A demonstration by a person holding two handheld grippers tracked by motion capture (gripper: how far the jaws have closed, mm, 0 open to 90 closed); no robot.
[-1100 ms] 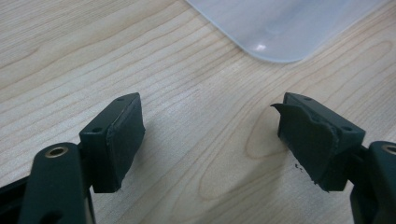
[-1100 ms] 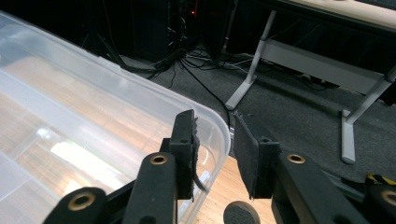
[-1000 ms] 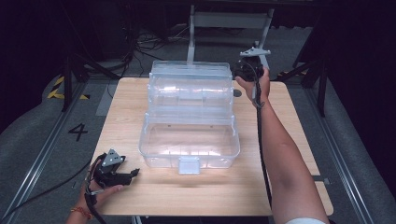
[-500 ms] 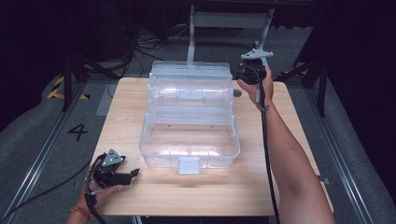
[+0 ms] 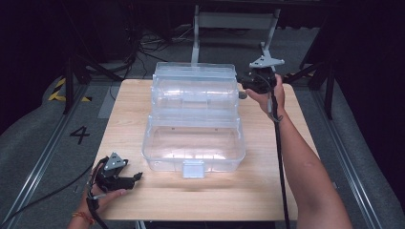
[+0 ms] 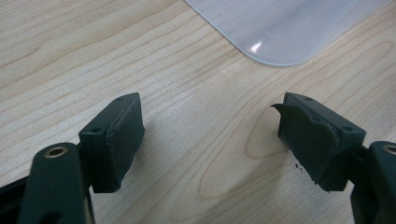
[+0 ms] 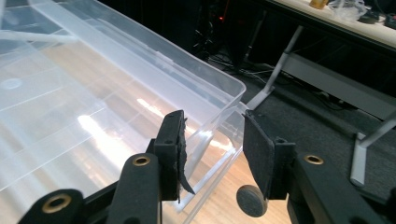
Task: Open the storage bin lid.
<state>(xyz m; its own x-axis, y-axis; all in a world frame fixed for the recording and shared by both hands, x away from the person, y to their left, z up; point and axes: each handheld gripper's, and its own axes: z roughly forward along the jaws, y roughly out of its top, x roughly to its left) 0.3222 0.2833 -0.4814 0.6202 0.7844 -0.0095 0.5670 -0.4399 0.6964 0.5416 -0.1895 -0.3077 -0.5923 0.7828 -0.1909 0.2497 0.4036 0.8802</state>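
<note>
A clear plastic box (image 5: pixel 193 143) lies open in the middle of the wooden table (image 5: pixel 267 181), its lid (image 5: pixel 193 88) tipped up at the far side. My right gripper (image 5: pixel 244 86) is at the lid's far right corner. In the right gripper view, the gripper (image 7: pixel 212 154) is open and the lid's corner rim (image 7: pixel 224 114) sits between its jaws, with no pad pressing on it. My left gripper (image 5: pixel 136 177) rests low near the table's front left, apart from the box. In the left gripper view, the gripper (image 6: pixel 210 140) is open over bare wood, with a box corner (image 6: pixel 280 28) beyond it.
A flat latch tab (image 5: pixel 193 168) sticks out from the box's front wall. Metal stand legs (image 5: pixel 196 33) and cables (image 5: pixel 143 47) lie on the dark floor behind the table. A yellow-black floor marking (image 5: pixel 62 88) is at the left. Bare wood surrounds the box.
My right gripper has dropped slightly and shifted a little to the right at the lid's right end. The left gripper and the box have not moved.
</note>
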